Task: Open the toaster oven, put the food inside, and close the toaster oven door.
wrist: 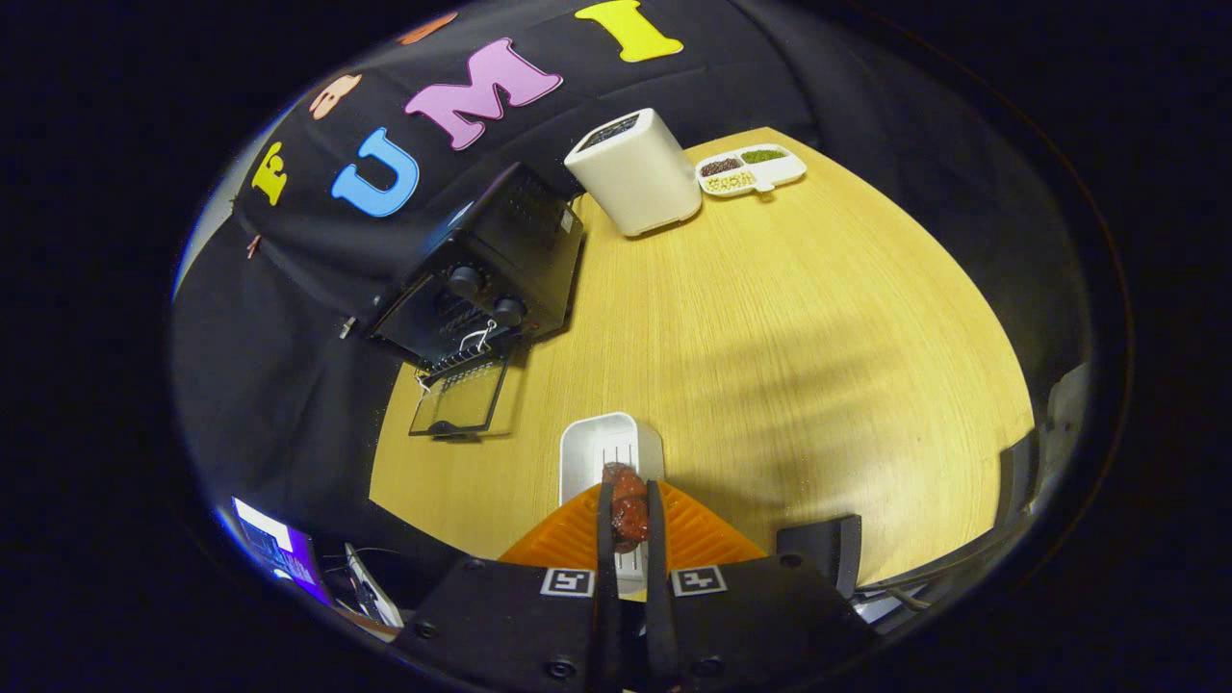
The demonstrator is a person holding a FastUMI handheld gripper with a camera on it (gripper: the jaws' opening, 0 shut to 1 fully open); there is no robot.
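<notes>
Holding the food (pixel 628 508), a dark reddish lump, the gripper (pixel 630 500) has its two fingers drawn narrow, one pressing on each side of the piece. The food sits over the near end of a white tray (pixel 608 445) on the wooden table (pixel 789 337); whether it has lifted clear of the tray cannot be told.

Step in hand, by judgement: transfer of the food to the toaster oven (pixel 486 274). The oven stands at about 11 o'clock from the fingers, well apart from them, with its glass door (pixel 460 399) already folded down flat toward the tray.

The next move calls for a carry toward 11 o'clock, passing above the lowered door, then release onto the rack inside. Door closing remains undone.

A white appliance (pixel 637 173) and a divided dish (pixel 751 170) stand at 12 to 1 o'clock, far beyond.
</notes>
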